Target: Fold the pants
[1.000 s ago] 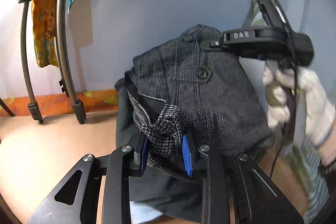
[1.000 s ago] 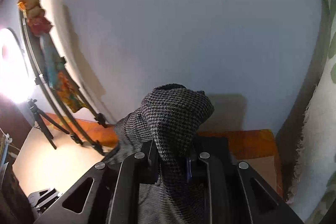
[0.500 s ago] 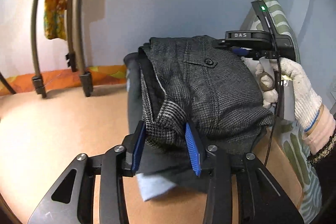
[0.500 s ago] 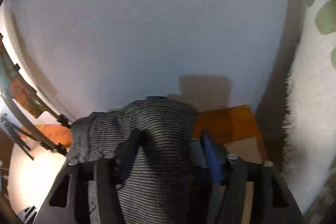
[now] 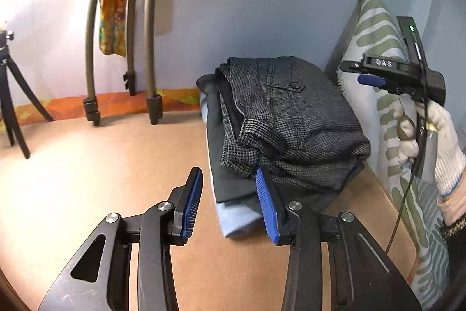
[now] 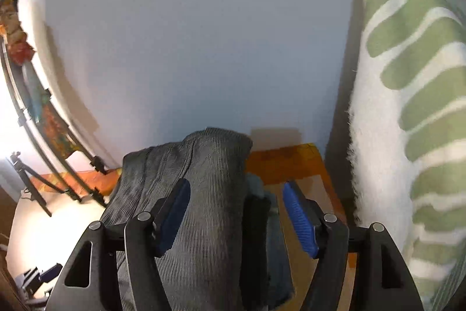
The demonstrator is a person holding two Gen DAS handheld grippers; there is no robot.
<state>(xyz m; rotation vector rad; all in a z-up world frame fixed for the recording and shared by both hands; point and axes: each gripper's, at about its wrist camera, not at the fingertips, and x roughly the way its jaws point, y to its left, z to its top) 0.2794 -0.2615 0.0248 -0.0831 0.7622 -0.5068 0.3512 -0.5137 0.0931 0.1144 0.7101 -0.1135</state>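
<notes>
Figure: release after stacking. The folded grey houndstooth woven pants (image 5: 294, 124) are lying on top of a stack, directly over a folded black garment (image 5: 230, 177) and a pale blue cloth (image 5: 236, 219), which are resting on the tan wooden tabletop (image 5: 102, 179). All places below are given relative to the pants.

I am holding the left gripper (image 5: 230, 206) in front of the pants' near edge with its blue ribbed pads spread wide and nothing between them; the right-hand pad (image 5: 266, 206) is just beside, perhaps touching, the lower fold. I am holding the right gripper (image 6: 236, 217) over the pants' right side, its pads also wide apart; grey cloth is lying in the gap, but neither pad is pressing on it, so I judge it released. The same tool (image 5: 393, 75) is showing to the right of the pants in the left wrist view, gripped by a white knit-gloved hand (image 5: 434, 136).

A green-and-white leaf-patterned cushion (image 6: 407, 107) is standing right of the pants; dark curved tripod legs (image 5: 122, 48) are standing well to the left.

Doing the step well, in my judgement: I am drawing both tools straight back, pads kept wide, so no rib is snagging the weave and dragging the top fold off the stack. The loose front corner looks the likeliest to catch.
</notes>
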